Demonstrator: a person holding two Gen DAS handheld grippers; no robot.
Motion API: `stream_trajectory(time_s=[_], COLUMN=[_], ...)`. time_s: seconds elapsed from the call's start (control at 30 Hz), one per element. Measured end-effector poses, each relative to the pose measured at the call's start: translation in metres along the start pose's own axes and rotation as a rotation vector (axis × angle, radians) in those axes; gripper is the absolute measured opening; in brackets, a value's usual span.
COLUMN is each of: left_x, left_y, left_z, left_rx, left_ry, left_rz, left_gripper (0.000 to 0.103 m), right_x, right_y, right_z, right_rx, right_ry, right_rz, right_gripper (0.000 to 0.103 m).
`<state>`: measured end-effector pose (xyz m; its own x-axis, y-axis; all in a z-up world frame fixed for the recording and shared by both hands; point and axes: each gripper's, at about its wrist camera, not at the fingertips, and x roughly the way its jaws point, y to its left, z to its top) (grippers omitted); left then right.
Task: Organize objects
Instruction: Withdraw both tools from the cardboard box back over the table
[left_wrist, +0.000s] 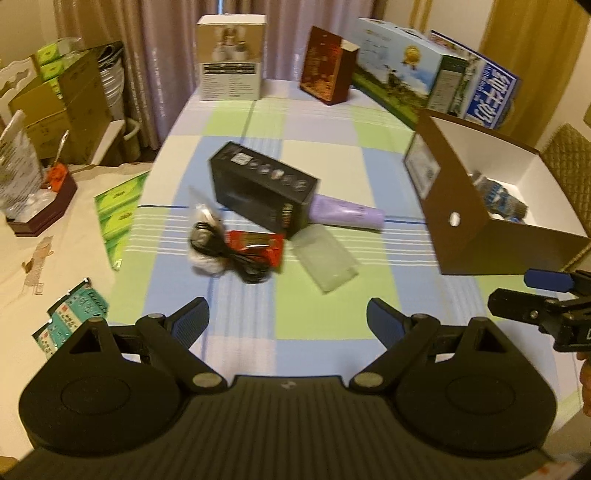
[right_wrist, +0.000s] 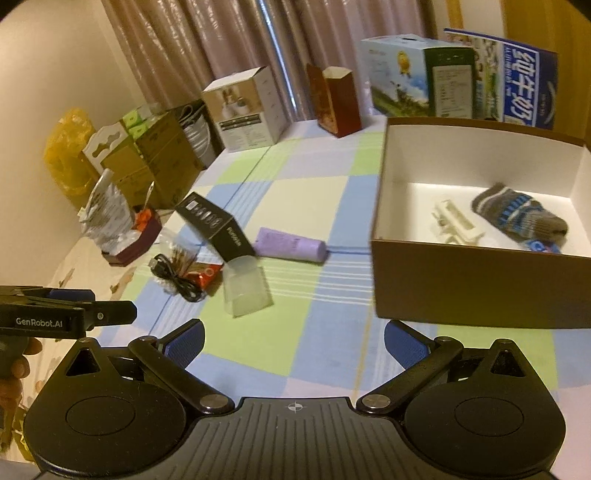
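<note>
Fingers of both the left gripper (left_wrist: 287, 321) and the right gripper (right_wrist: 293, 341) are spread wide and empty over the checked tablecloth (right_wrist: 295, 192), while a black box (left_wrist: 263, 192), purple tube (left_wrist: 347, 216), cable (left_wrist: 236, 254) and clear pouch (left_wrist: 327, 256) are clustered left of the brown storage box (right_wrist: 476, 275), in which a striped sock (right_wrist: 517, 214) is seen.

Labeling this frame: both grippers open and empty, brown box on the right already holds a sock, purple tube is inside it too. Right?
One error: the purple tube is not in the brown box. The right wrist view shows it lying on the tablecloth, against the black box. The rest holds: the sock is inside, and the left gripper and right gripper are open and empty.
</note>
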<state>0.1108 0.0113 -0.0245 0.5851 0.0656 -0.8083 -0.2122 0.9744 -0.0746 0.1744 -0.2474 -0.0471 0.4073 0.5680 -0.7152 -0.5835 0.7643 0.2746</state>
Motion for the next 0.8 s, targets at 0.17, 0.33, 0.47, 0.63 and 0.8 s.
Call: stream_trajectory(time_s=[0.17, 0.33, 0.47, 0.63, 0.8], left_x=[0.006, 0.011, 0.019, 0.031, 0.046], left_y=[0.020, 0.032, 0.039, 0.049, 0.055], left_z=[-0.001, -0.001, 0.000, 0.002, 0.005], left_rx=[-0.018, -0.010, -0.002, -0.037, -0.063], left_ry=[-0.001, -0.011, -0.013, 0.010, 0.038], left_rz=[0.015, 0.013, 0.017, 0.010, 0.011], left_gripper=[0.090, 0.090, 0.090, 0.088, 0.086], right_x=[0.017, 0.031, 0.040, 0.056, 0.079], right_y=[0.015, 0.024, 0.030, 0.037, 0.045], right_z=[0.001, 0.002, 0.003, 0.005, 0.006], right_rx=[-0.020, -0.028, -0.034, -0.050, -0.082], right_ry=[0.019, 0.033, 0.041, 0.054, 0.065], right_rz=[0.004, 0.007, 0.007, 0.002, -0.006], right_gripper=[0.101, 0.101, 0.101, 0.100, 0.099])
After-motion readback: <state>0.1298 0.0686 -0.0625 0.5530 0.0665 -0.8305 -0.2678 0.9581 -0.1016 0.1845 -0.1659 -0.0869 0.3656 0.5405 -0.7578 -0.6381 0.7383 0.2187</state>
